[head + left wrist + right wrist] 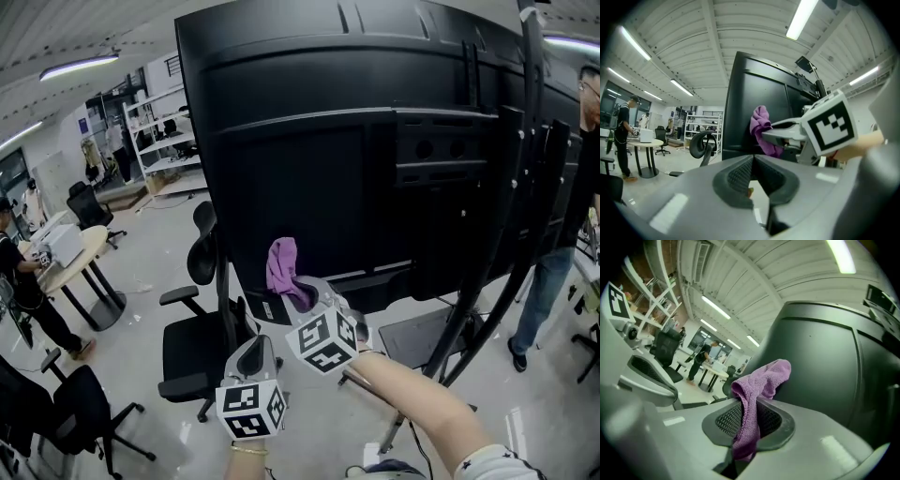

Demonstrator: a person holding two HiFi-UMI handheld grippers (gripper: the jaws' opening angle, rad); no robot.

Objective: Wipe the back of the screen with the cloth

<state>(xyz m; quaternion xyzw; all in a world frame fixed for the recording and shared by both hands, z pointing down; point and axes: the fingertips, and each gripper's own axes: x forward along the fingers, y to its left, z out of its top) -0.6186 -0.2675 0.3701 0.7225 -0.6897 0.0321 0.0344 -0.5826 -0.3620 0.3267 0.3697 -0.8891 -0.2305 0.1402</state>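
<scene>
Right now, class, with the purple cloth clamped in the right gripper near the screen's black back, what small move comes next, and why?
Probably ease the right gripper forward so the purple microfibre cloth shut in its jaws presses on the large black back panel of the screen. The cloth's free end stands just before the panel's lower part; firm contact is not evident.

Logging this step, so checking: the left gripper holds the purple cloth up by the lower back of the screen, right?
Wrong gripper. The right gripper holds the purple cloth up by the lower back of the screen; the right gripper view shows its jaws shut on the cloth.
</scene>
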